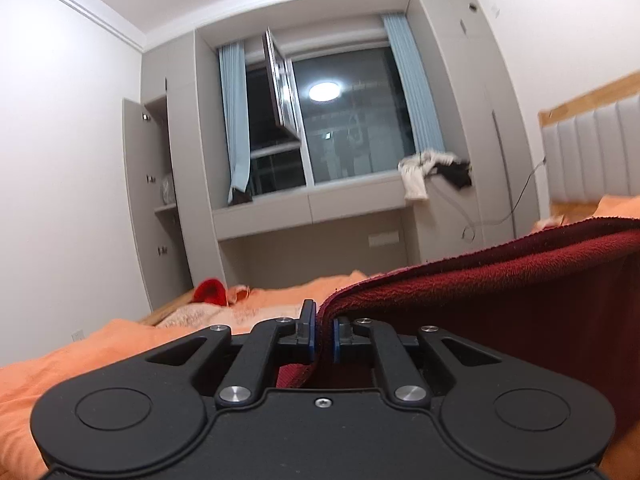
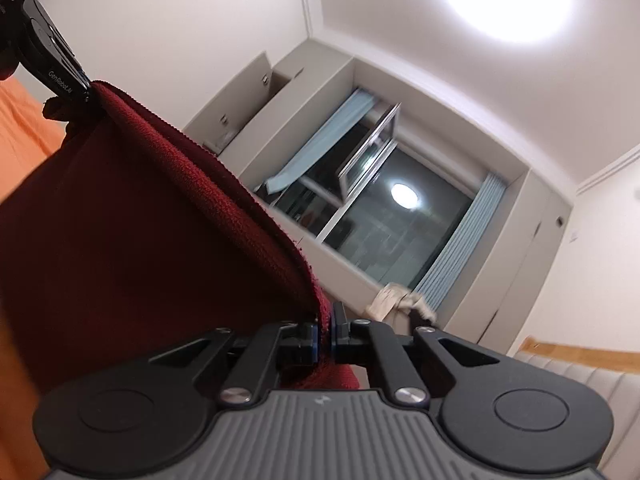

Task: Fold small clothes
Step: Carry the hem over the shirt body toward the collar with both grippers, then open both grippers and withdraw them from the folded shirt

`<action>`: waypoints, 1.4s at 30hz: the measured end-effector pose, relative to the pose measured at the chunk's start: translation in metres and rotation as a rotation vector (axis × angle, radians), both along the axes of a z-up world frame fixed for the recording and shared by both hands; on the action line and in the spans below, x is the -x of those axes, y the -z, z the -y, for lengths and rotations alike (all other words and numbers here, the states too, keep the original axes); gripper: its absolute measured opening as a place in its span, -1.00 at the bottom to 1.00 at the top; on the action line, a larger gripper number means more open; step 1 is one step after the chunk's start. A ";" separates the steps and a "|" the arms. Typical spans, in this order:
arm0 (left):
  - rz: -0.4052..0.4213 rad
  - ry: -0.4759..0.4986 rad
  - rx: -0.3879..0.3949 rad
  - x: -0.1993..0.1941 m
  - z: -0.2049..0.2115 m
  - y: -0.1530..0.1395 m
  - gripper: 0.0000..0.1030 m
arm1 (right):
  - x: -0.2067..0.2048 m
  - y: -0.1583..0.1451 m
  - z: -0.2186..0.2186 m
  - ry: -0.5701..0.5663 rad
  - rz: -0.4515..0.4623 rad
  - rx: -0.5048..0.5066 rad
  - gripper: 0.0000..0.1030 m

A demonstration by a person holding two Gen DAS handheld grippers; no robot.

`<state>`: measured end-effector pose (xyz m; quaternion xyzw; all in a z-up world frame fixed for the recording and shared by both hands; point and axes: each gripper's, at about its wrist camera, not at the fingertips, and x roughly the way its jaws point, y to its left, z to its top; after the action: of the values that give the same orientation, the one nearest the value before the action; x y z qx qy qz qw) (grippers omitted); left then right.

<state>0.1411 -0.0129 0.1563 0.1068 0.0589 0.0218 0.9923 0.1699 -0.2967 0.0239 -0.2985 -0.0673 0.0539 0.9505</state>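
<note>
Left gripper [image 1: 322,334] is pinching one corner of the dark red cloth [image 1: 500,276], right gripper [image 2: 324,334] pinching another. Cloth is hanging taut between them, filling right of left view, above the orange bedding [image 1: 100,344]. No fold showing yet; folding and laying down remaining.

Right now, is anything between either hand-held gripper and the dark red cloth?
Nothing visible. The left hand-held gripper and the right hand-held gripper each already pinch an edge of the dark red cloth, stretched between them above the orange bedding.
</note>
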 end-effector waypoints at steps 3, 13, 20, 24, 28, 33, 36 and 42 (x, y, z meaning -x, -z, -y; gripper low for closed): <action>-0.061 -0.023 -0.010 -0.052 0.000 0.013 -0.80 | -0.046 0.007 0.002 -0.014 -0.065 -0.013 -0.89; -0.277 -0.079 0.028 -0.187 -0.014 0.063 -0.78 | -0.156 0.047 -0.006 -0.014 -0.231 0.010 -0.89; -0.410 -0.102 0.072 -0.223 -0.027 0.112 -0.67 | -0.193 0.082 -0.013 0.007 -0.330 0.004 -0.41; -0.481 -0.072 0.176 -0.227 -0.040 0.129 -0.48 | -0.201 0.088 -0.009 0.018 -0.344 -0.022 0.45; -0.474 -0.044 0.189 -0.223 -0.042 0.133 0.08 | -0.196 0.085 -0.004 0.017 -0.315 -0.041 0.89; -0.383 -0.061 0.198 -0.201 -0.042 0.114 0.91 | -0.189 0.089 -0.006 0.018 -0.292 -0.004 0.97; -0.343 -0.086 0.231 -0.191 -0.049 0.101 0.99 | -0.191 0.090 -0.011 0.033 -0.286 0.024 0.99; -0.384 -0.077 0.220 -0.196 -0.053 0.108 0.99 | -0.197 0.094 -0.009 0.082 -0.326 0.016 0.99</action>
<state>0.3372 0.0402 0.0481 -0.0021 0.2525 0.0322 0.9670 0.3672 -0.2880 -0.0706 -0.2958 0.1006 0.0636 0.9478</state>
